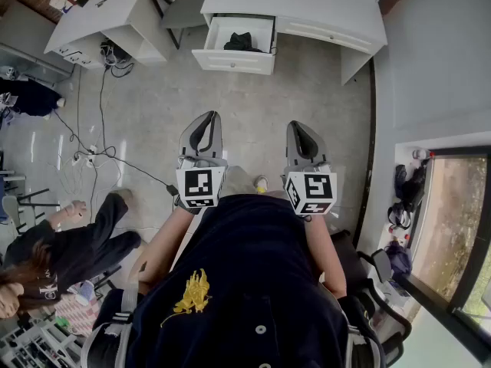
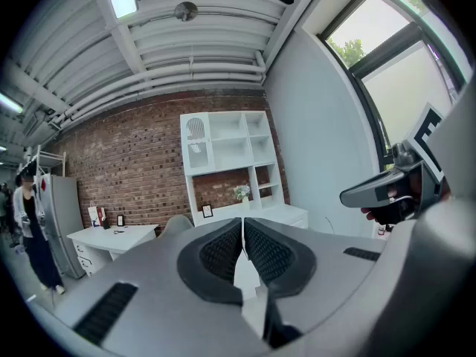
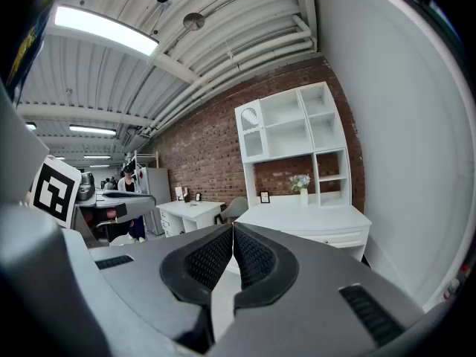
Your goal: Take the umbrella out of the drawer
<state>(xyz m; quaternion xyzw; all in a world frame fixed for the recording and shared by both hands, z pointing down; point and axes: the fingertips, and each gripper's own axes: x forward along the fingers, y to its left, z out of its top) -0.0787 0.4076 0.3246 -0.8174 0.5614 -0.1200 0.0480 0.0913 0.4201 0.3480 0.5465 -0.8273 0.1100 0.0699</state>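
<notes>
Item: umbrella (image 1: 240,41), a dark, crumpled-looking bundle lying inside the open drawer (image 1: 234,61) of the white bench (image 1: 307,6) at the far side of the floor (image 1: 253,121), resting toward the drawer's middle and right. Its handle and strap are too small to make out. Probable handling: light, with soft, loose fabric over a stiff folded core. The cloth is likely to slide or bunch under a shallow pinch, so hold is best taken across the firm middle of the bundle, or on the handle once that can be told apart. Access: the drawer is already pulled out, and nothing is seen lying on top of the umbrella. Tools: left gripper (image 1: 205,121) and right gripper (image 1: 300,129), held side by side in front of the person's chest, well apart from the drawer and pointing roughly toward it. Both sets of fingers (image 2: 223,251) are pressed together with nothing between them, the right pair (image 3: 256,259) the same as the left. Either will have to spread before it can reach in. Status: approach not yet made, umbrella untouched. Surroundings: a second bench (image 1: 100,14) to the left, a chair (image 1: 180,6) between the two, cables (image 1: 92,148) trailing over the floor, and a seated person (image 1: 69,244) at the lower left.
</notes>
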